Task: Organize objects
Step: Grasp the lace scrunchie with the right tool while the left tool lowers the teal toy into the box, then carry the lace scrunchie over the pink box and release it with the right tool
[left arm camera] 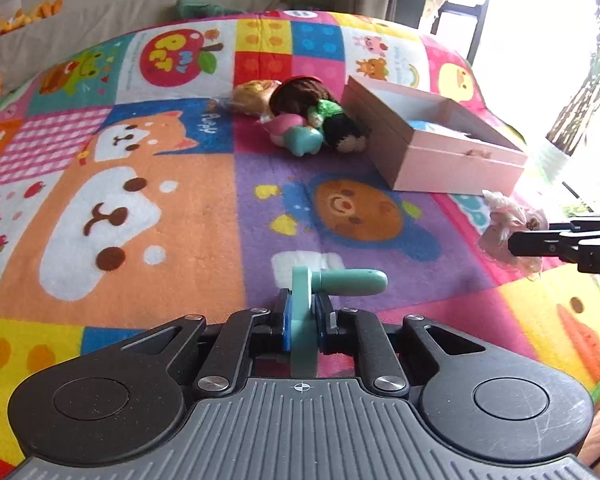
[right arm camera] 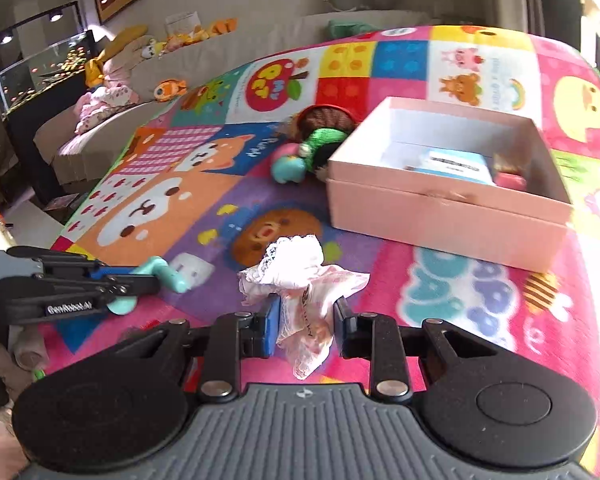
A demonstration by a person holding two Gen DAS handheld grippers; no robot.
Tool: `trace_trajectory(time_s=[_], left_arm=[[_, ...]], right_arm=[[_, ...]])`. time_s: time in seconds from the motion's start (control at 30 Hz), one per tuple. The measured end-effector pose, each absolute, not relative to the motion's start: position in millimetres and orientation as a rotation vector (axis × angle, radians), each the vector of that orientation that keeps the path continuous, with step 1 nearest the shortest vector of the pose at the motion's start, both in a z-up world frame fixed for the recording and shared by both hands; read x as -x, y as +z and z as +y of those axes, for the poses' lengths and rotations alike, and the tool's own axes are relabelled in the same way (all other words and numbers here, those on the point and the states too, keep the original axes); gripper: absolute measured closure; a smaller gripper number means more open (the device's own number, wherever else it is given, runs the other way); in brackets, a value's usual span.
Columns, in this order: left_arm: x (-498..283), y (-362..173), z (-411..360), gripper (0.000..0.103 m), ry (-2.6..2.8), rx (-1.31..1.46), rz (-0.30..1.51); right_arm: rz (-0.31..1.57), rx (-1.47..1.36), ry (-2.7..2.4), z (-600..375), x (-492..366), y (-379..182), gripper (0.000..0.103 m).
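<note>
My left gripper [left arm camera: 302,316] is shut on a teal plastic toy [left arm camera: 304,304] with a round disc and a handle pointing right, held just above the colourful play mat. It also shows in the right wrist view [right arm camera: 156,276], held by the left gripper [right arm camera: 136,282]. My right gripper [right arm camera: 307,320] has its jaws around a pink-and-white lacy cloth [right arm camera: 304,276], with small gaps at the pads. The cloth [left arm camera: 512,224] and right gripper [left arm camera: 516,242] appear at the right edge of the left wrist view. An open pink box [right arm camera: 444,208] holds a blue-and-white card.
A pile of small toys [left arm camera: 300,116] lies left of the pink box [left arm camera: 440,148]: a brown and green knitted piece, a teal-and-pink figure, a gold wrapped item. A beige sofa with plush toys [right arm camera: 112,76] and a fish tank [right arm camera: 40,72] stand beyond the mat [left arm camera: 140,200].
</note>
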State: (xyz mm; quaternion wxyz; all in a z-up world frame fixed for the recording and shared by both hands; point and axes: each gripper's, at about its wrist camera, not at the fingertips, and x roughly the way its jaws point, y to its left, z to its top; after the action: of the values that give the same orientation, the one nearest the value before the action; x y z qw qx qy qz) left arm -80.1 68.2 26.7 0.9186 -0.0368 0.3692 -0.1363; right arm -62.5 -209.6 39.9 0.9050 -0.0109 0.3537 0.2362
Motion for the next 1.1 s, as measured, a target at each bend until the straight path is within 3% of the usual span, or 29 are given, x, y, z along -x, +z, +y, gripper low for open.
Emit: trace_trajectory(time_s=[0.4, 0.63, 0.9, 1.1], left_arm=[[-25, 136, -39, 0.089, -0.489, 0.040, 0.488], [-87, 91, -71, 0.086, -0.447, 0.177, 0.664], [-47, 72, -13, 0.086, -0.407, 0.200, 0.599], [-12, 49, 24, 0.086, -0.342, 0.115, 0.613]], right_arm=[[0.563, -0.116, 0.236, -308, 90, 56, 0.076], [0.563, -0.169, 0.212, -323, 92, 46, 0.076], [0.530, -0.136, 0.222, -322, 72, 63, 0.076], [0.529, -0.068, 0.287, -295, -19, 108, 0.076]])
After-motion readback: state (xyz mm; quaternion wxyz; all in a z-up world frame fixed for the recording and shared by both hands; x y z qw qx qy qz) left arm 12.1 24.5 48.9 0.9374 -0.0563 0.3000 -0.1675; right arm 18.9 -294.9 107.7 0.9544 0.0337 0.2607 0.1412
